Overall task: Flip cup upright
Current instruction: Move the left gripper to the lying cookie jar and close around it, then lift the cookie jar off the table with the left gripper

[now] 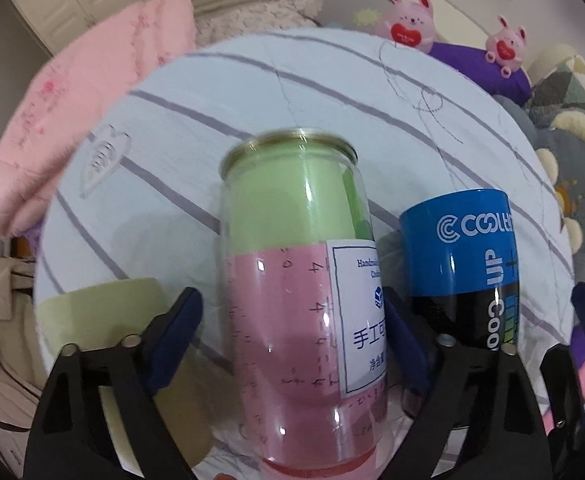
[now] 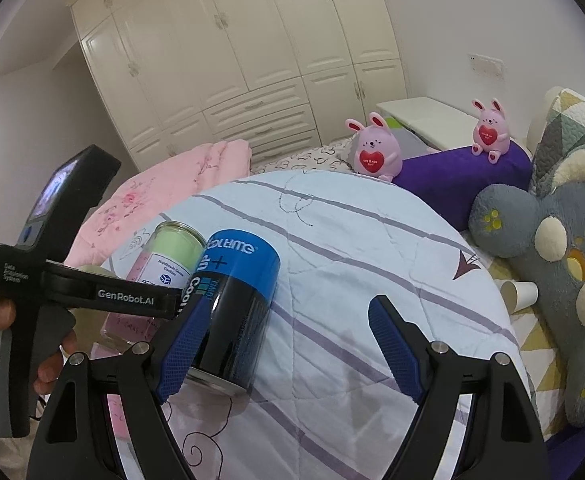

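You are working over a bed (image 2: 372, 240) covered with a pale blue quilt crossed by grey-purple stripes, with white wardrobes (image 2: 232, 60) behind it. A folded pink blanket (image 2: 164, 192) lies at the far left of the bed, two pink rabbit toys (image 2: 376, 148) sit along a purple bolster (image 2: 460, 176), and a grey plush toy (image 2: 560, 264) sprawls at the right edge beside a paper cup (image 2: 518, 294) lying on its side.

Your left gripper (image 1: 292, 344) has a clear jar (image 1: 296, 272) between its blue pads (image 1: 176, 336). The right pad presses the jar's white label; the left one sits just off the glass, so you cannot tell whether the grip is fully tight. The jar is filled with a green layer above a pink one and stands roughly upright, leaning a little, its gold rim on top.

Just to the right of the jar stands the blue and black can (image 2: 234, 308), touching or nearly touching it. In the right wrist view its metal rim shows at the bottom, and its lettering reads sideways.

Your right gripper (image 2: 284, 348) is spread wide and holds nothing. Its left pad (image 2: 184, 348) lies against the side of the can, while the right pad hangs over bare quilt. Your left hand (image 2: 16, 348) wraps the grey handle of the other tool.

A pale green cup (image 1: 108, 312) shows low at the left, behind the left finger.
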Tool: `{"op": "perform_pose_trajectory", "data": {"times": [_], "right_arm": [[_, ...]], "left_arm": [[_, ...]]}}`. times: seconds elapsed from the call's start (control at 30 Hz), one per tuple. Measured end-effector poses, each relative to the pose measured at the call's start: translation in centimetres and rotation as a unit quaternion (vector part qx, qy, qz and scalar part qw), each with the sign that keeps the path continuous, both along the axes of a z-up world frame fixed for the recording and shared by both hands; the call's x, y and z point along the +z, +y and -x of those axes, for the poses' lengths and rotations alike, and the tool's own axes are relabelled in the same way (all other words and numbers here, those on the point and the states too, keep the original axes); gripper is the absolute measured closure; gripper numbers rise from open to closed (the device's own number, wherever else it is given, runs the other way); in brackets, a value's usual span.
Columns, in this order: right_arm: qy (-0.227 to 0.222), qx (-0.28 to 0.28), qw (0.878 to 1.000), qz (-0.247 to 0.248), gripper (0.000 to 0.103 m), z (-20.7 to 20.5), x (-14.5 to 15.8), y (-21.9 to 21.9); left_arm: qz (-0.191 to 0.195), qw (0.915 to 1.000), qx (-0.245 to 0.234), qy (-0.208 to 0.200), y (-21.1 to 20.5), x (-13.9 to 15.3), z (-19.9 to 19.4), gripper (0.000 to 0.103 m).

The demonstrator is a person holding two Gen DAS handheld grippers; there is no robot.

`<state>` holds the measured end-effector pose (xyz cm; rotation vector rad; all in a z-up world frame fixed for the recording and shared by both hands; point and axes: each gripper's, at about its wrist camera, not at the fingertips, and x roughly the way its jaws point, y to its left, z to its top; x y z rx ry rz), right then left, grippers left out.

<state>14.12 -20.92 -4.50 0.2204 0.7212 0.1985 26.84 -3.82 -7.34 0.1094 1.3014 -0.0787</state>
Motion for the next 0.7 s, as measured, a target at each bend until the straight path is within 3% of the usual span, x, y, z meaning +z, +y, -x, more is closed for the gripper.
{"op": "perform_pose_trajectory", "data": {"times": [0.07,0.27,0.5,0.7], "right_arm": [[0.001,0.001,1.000,0.000,0.020,0.0,0.0,0.0],[0.002,-0.001,1.000,-0.001,0.020,0.2,-0.2,0.0],[-0.005,-0.002,1.000,-0.004,0.020,0.8,-0.1,0.3],[-0.006,-0.001,1.000,-0.013,0.020,1.4,0.2,0.3]], "left_arm": [[0.006,0.9999,-0.002,-0.011,0.1,0.4,0.3,0.030],[0.021,0.9995,0.003,-0.022,0.7,1.5,0.8,0.030],[0.041,0.9971,0.005,-0.063,1.2,4.6,1.8,0.030],[0.051,0.9952,0.000,-0.083,2.3,7.5,4.8,0.030]]}}
